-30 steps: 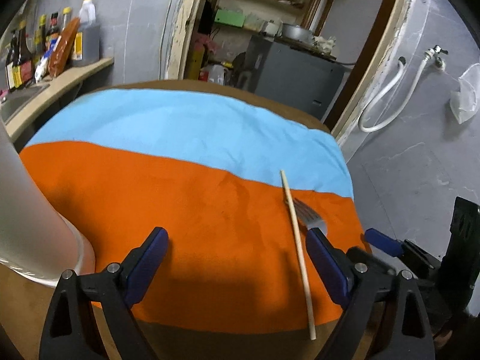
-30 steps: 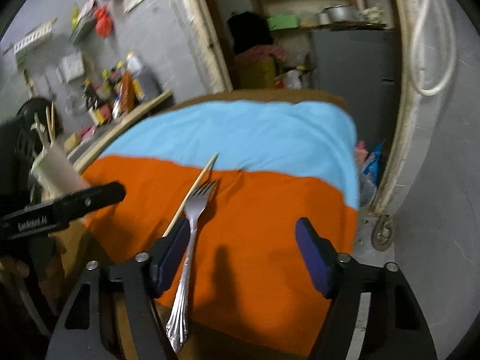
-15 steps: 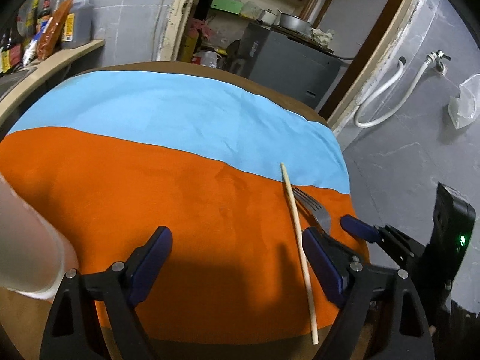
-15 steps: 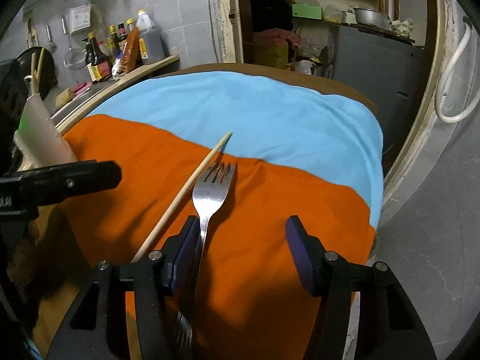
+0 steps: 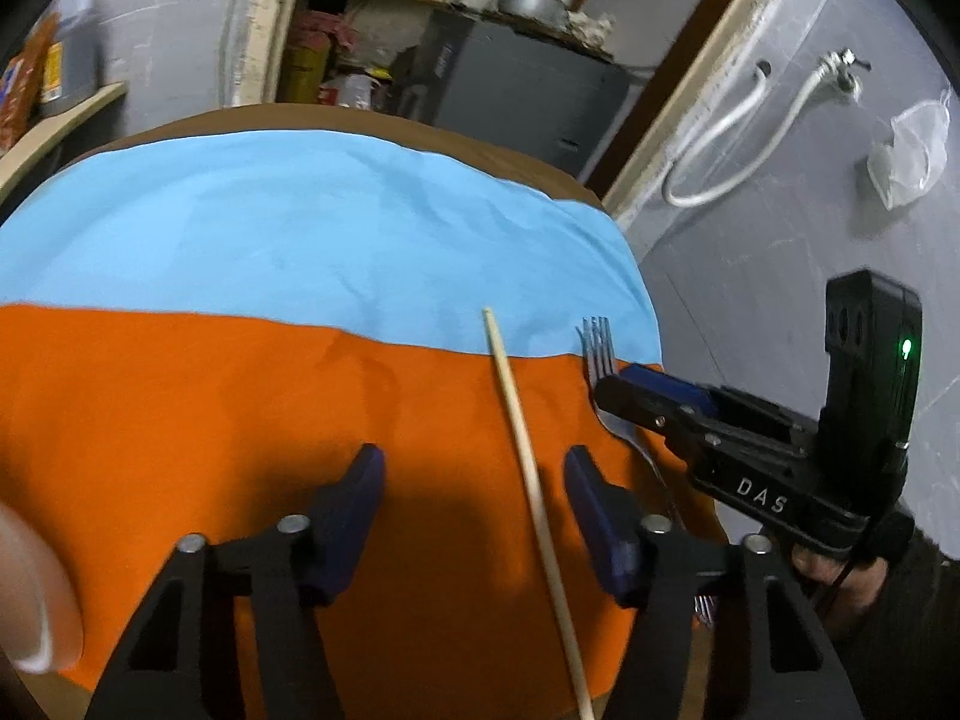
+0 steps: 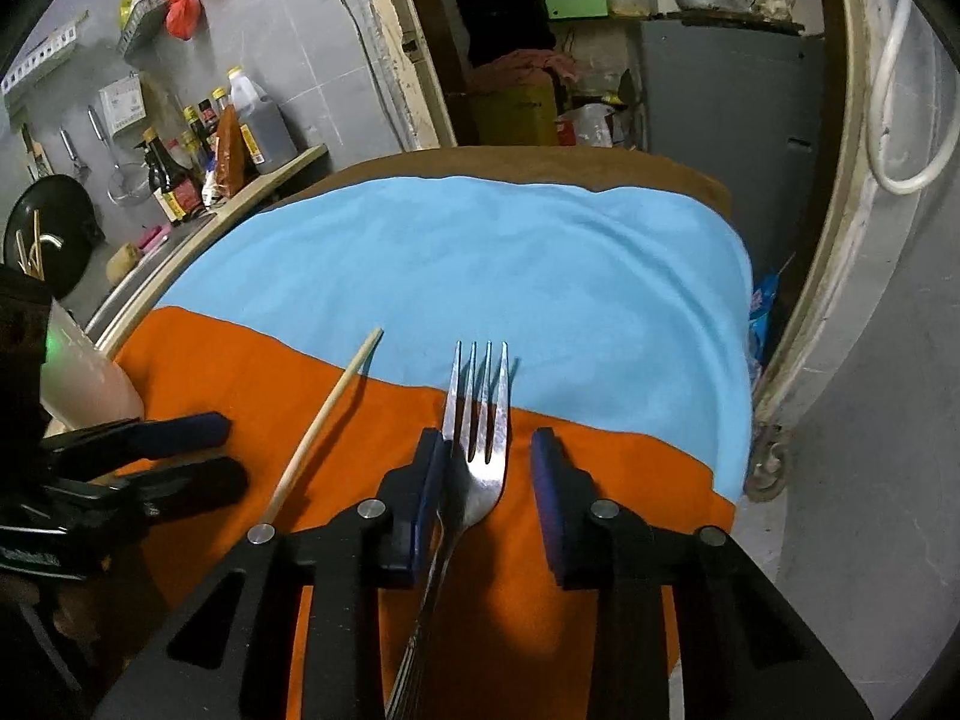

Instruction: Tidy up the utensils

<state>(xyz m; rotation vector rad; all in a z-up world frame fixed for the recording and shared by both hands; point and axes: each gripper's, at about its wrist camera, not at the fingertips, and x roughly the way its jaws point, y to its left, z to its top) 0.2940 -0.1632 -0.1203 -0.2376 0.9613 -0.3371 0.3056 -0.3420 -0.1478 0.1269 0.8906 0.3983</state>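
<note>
on the orange cloth (image 5: pixel 210 420), which meets a light blue cloth (image 5: pixel 300 228) toward twelve o'clock, the things run left to right like this. at about eight o'clock in the left wrist view a blurred pale cup (image 5: pixel 33 588) cuts the edge. next the left gripper (image 5: pixel 469 498) stands about half open with its jaws closing, the wooden chopstick (image 5: pixel 528 480) lying between them nearer the right finger, neither pad touching it. the chopstick points toward twelve o'clock onto the blue cloth. just right of it lies the fork (image 6: pixel 477 420), tines toward twelve. the right gripper (image 6: pixel 487 480) straddles its neck, jaws closing, the left pad against the metal and the right pad clear of it.
</note>
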